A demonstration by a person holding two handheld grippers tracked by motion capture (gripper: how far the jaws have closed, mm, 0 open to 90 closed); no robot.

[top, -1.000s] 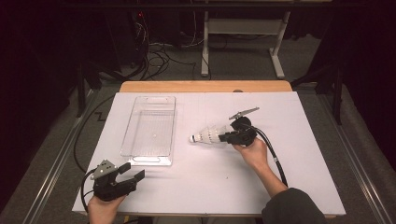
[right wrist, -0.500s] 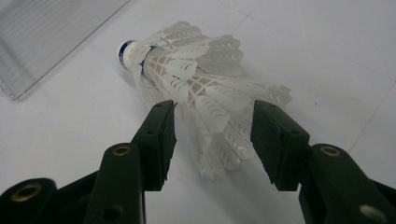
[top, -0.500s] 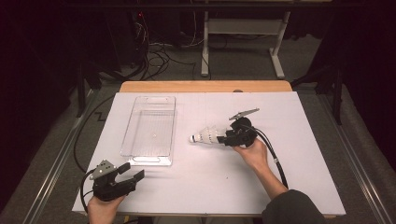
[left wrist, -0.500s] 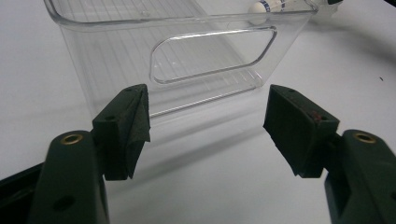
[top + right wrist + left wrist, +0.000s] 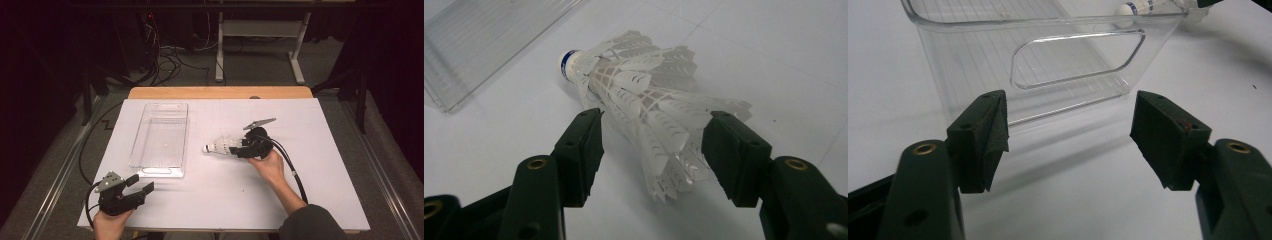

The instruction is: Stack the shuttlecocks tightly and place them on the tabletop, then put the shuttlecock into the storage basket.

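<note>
A white feathered shuttlecock (image 5: 219, 146) (image 5: 644, 95) lies on its side on the white table, cork end pointing at the clear tray. My right gripper (image 5: 238, 149) (image 5: 656, 150) is open with its jaws on either side of the feather skirt, the pads just off the feathers. Those jaws have just been opening, and the shuttlecock stays between them. My left gripper (image 5: 141, 186) (image 5: 1070, 135) rests near the front left corner, open and holding nothing. It faces the handle end of the clear plastic tray (image 5: 159, 171) (image 5: 1073, 65), and the shuttlecock (image 5: 1138, 7) appears beyond the tray.
The tray stands lengthwise on the left half of the white table sheet (image 5: 320, 195) and holds nothing. A wooden table edge (image 5: 220, 92) runs along the back. Beyond it are cables and the legs of a desk on a dark floor.
The right gripper's jaws have spread apart around the shuttlecock's skirt, letting go of it. Both hands and the left gripper have stayed where they were.
</note>
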